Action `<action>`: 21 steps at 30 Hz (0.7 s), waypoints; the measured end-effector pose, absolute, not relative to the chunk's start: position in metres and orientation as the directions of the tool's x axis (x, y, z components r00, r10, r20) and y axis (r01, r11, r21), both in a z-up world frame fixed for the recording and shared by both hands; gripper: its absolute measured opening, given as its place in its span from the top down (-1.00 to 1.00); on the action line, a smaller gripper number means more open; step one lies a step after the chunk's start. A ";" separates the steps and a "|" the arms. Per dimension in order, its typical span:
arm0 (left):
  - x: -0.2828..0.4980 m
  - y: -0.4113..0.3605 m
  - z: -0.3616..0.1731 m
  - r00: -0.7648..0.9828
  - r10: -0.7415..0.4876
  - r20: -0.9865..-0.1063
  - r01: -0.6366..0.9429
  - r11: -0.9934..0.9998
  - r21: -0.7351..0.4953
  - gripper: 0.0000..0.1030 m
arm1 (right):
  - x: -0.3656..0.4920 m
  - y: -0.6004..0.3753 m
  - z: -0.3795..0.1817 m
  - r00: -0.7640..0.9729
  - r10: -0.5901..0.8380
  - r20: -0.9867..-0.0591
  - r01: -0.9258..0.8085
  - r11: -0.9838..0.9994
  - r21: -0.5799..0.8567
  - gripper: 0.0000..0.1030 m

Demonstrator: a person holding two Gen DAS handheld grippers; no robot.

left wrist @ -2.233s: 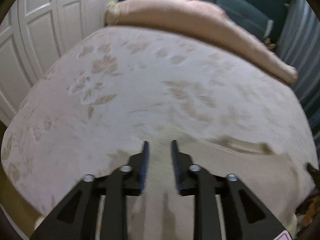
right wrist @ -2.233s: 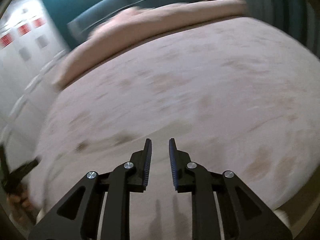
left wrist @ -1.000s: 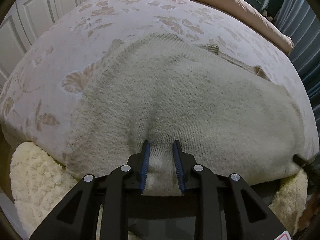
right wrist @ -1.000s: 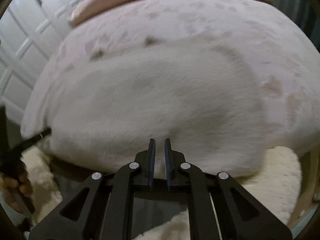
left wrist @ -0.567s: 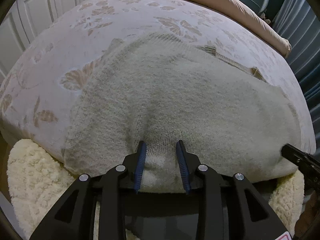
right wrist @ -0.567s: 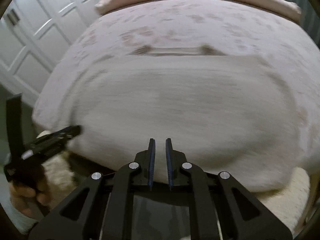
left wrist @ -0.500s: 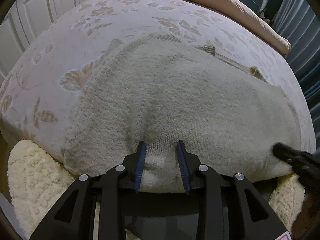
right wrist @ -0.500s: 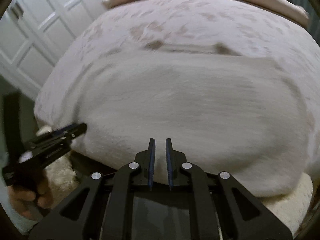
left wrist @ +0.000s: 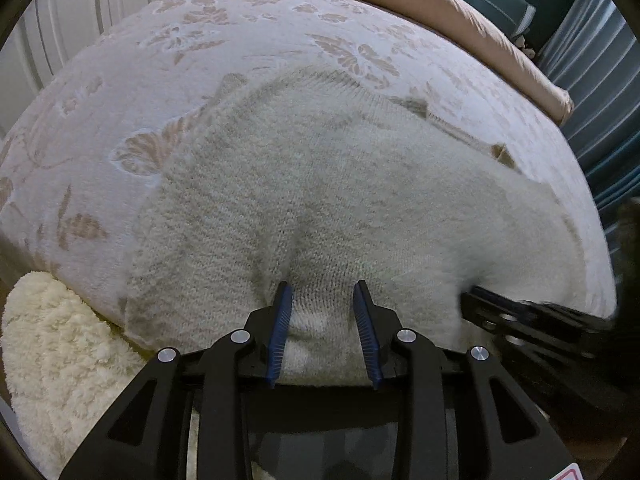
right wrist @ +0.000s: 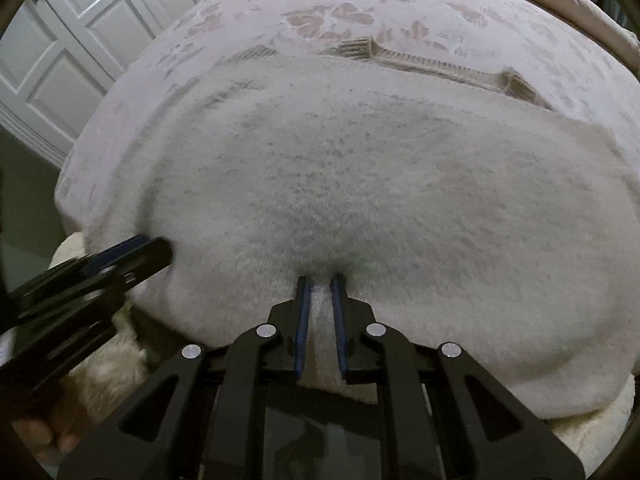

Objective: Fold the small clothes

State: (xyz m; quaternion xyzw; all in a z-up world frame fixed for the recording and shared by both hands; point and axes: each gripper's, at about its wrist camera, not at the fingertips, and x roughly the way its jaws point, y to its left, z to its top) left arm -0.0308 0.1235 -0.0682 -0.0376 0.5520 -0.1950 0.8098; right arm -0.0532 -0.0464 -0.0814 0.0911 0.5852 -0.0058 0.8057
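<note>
A cream knitted sweater (left wrist: 340,184) lies spread on the bed, its near hem hanging over the front edge. It also shows in the right wrist view (right wrist: 380,184). My left gripper (left wrist: 323,292) stands open with the hem between its blue pads, not pinched. My right gripper (right wrist: 319,280) is shut on the sweater's hem further right. The right gripper shows at the right in the left wrist view (left wrist: 520,316). The left gripper shows at the left in the right wrist view (right wrist: 120,256).
The bed cover (left wrist: 200,52) is pale with a leaf pattern. A tan bolster (left wrist: 440,4) lies along the far edge. A fluffy cream rug (left wrist: 52,344) lies below the front edge. White panelled doors (right wrist: 60,52) stand at the left, blue curtains (left wrist: 592,80) at the right.
The sweater was drawn back over the bed until its hem hung over the front edge. My left gripper has since opened. My right gripper swung toward the left one, staying shut on the hem.
</note>
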 end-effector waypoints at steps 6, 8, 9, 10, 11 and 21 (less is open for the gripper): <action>-0.019 0.166 -0.038 0.393 -0.380 -0.837 0.177 0.925 -0.337 0.00 | -0.039 -0.065 -0.041 0.391 0.083 -0.916 0.155 0.976 0.155 0.77; -0.009 0.179 -0.039 0.409 -0.365 -0.836 0.135 0.931 -0.340 -0.11 | -0.029 -0.079 -0.043 0.385 0.061 -0.921 0.194 0.970 0.145 0.76; -0.001 0.184 -0.043 0.406 -0.349 -0.845 0.113 0.936 -0.333 -0.12 | -0.022 -0.084 -0.048 0.373 0.054 -0.926 0.211 0.967 0.141 0.76; 0.004 0.186 -0.048 0.400 -0.343 -0.850 0.102 0.938 -0.330 -0.12 | -0.017 -0.089 -0.054 0.358 0.054 -0.932 0.223 0.964 0.141 0.76; 0.011 0.189 -0.056 0.387 -0.338 -0.858 0.089 0.940 -0.330 -0.12 | -0.010 -0.094 -0.063 0.338 0.050 -0.940 0.239 0.961 0.137 0.77; 0.039 0.183 -0.093 0.319 -0.408 -0.855 0.011 0.904 -0.427 -0.35 | 0.002 -0.095 -0.084 0.319 0.031 -0.947 0.234 0.966 0.110 0.78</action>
